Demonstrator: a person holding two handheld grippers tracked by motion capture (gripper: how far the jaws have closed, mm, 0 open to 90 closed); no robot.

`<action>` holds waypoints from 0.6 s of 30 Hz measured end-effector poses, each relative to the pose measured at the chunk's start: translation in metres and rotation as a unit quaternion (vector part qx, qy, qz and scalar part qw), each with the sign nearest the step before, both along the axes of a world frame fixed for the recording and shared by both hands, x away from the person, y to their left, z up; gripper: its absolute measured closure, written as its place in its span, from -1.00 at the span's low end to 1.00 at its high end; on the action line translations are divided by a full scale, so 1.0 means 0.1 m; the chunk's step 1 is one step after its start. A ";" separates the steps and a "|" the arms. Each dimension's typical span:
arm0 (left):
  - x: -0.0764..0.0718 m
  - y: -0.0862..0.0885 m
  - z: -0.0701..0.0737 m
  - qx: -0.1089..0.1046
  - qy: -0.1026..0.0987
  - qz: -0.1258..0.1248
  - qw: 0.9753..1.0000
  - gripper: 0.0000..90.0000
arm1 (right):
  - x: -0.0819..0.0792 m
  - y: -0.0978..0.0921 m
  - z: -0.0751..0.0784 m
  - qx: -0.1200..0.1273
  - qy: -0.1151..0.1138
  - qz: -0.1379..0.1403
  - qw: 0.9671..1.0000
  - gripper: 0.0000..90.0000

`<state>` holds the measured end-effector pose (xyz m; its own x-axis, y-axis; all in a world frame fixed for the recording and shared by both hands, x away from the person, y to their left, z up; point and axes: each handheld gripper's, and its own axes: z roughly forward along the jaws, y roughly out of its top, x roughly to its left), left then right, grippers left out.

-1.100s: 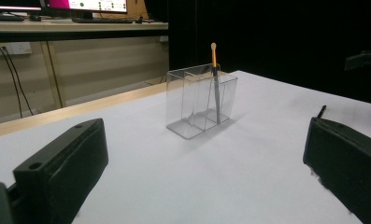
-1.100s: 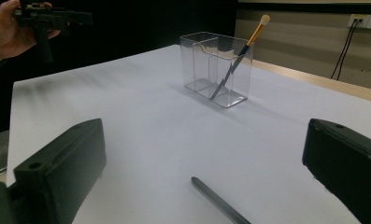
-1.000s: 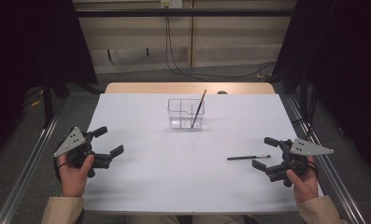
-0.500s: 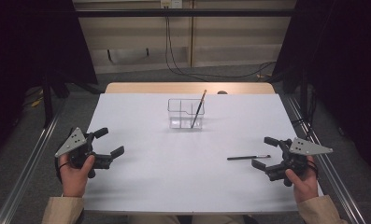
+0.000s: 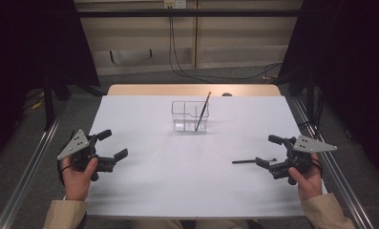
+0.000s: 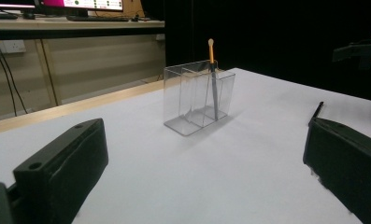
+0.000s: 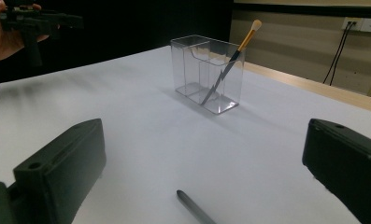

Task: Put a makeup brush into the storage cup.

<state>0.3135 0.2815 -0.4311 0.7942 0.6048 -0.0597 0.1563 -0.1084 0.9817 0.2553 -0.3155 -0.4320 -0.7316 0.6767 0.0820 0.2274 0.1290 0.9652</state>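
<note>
A white rectangular tabletop (image 5: pixel 177 191) carries a clear plastic organiser box with compartments (image 5: pixel 189 116), which stands near the middle of the far edge, a little in from it. Inside the box a slim dark brush with a tan handle end (image 5: pixel 202 110) leans tilted, its lower end on the box floor in the right-hand compartment as the high view shows it, its pale tip rising above the rim. In the right gripper view the same clear box (image 7: pixel 207 73) shows its dividers, with the brush (image 7: pixel 230 63) slanting across the nearest compartment.

A second thin dark brush lying flat (image 5: pixel 253 161) rests close to the right edge of the tabletop, about halfway between its near and far edges, pointing roughly along the table's width. Its right end lies just beside the right gripper (image 5: pixel 272 151), between the gripper's two jaws but touching neither as far as can be seen. The jaws of this gripper stand spread wide, with nothing pinched; the right gripper view shows the flat brush's end (image 7: pixel 195 207) on the table between them.

The left gripper (image 5: pixel 112 143) is held by the person's hand near the left edge of the tabletop, well apart from the box and both brushes. Its jaws are likewise spread wide and hold nothing.
</note>
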 end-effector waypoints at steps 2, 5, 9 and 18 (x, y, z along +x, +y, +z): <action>0.00 -0.01 0.00 -0.002 -0.001 -0.002 1.000 -1.00 | 0.03 -0.01 0.00 0.004 0.000 -0.002 1.000 -1.00; 0.01 -0.03 0.00 -0.002 0.000 -0.004 1.000 -1.00 | 0.06 -0.02 0.02 0.005 -0.003 -0.006 1.000 -1.00; 0.02 -0.05 0.00 0.000 0.000 -0.008 1.000 -1.00 | 0.10 -0.03 0.03 0.006 -0.005 -0.011 1.000 -1.00; 0.03 -0.08 0.00 -0.003 0.000 -0.013 1.000 -1.00 | 0.24 -0.05 0.04 0.013 -0.003 -0.024 1.000 -1.00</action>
<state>0.3161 0.2734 -0.4310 0.8090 0.5844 -0.0633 0.1542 -0.1070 0.9822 0.2797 -0.3207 -0.4277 -0.6982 0.7094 0.0962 0.2278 0.0928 0.9693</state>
